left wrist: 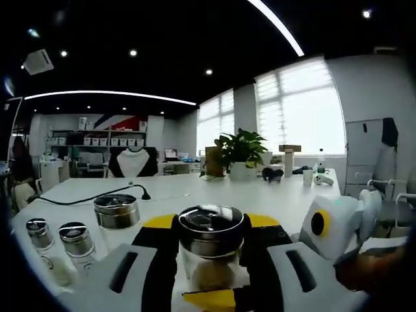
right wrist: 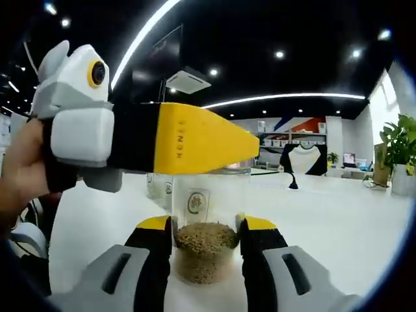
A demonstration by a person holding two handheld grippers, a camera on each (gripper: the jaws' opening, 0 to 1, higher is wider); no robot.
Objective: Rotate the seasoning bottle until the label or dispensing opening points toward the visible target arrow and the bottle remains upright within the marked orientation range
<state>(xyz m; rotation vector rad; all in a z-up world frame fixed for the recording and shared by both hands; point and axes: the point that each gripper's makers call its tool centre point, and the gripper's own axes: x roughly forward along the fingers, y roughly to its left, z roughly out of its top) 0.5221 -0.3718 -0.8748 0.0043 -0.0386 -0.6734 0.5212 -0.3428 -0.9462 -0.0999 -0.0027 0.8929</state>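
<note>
The seasoning bottle [right wrist: 205,257] is a clear glass jar, upright on the white table, with brown grains in its lower part and a small round label [right wrist: 197,202] facing the right gripper view. My right gripper [right wrist: 205,229] is shut on its lower body, black pads pressed to both sides. In the left gripper view its shiny metal lid [left wrist: 211,229] sits between my left gripper's [left wrist: 211,220] yellow-tipped jaws, which are shut on the bottle's top. The left gripper [right wrist: 244,148] reaches in over the bottle from the left, held by a hand [right wrist: 19,172]. The right gripper's body [left wrist: 330,226] shows at right.
Two small shaker bottles [left wrist: 40,235] [left wrist: 77,240] and a wider metal-lidded jar [left wrist: 117,211] stand left of the bottle. A black cable [left wrist: 97,195] runs across the white table [left wrist: 195,188]. A potted plant [left wrist: 240,155] and cups stand at the far edge.
</note>
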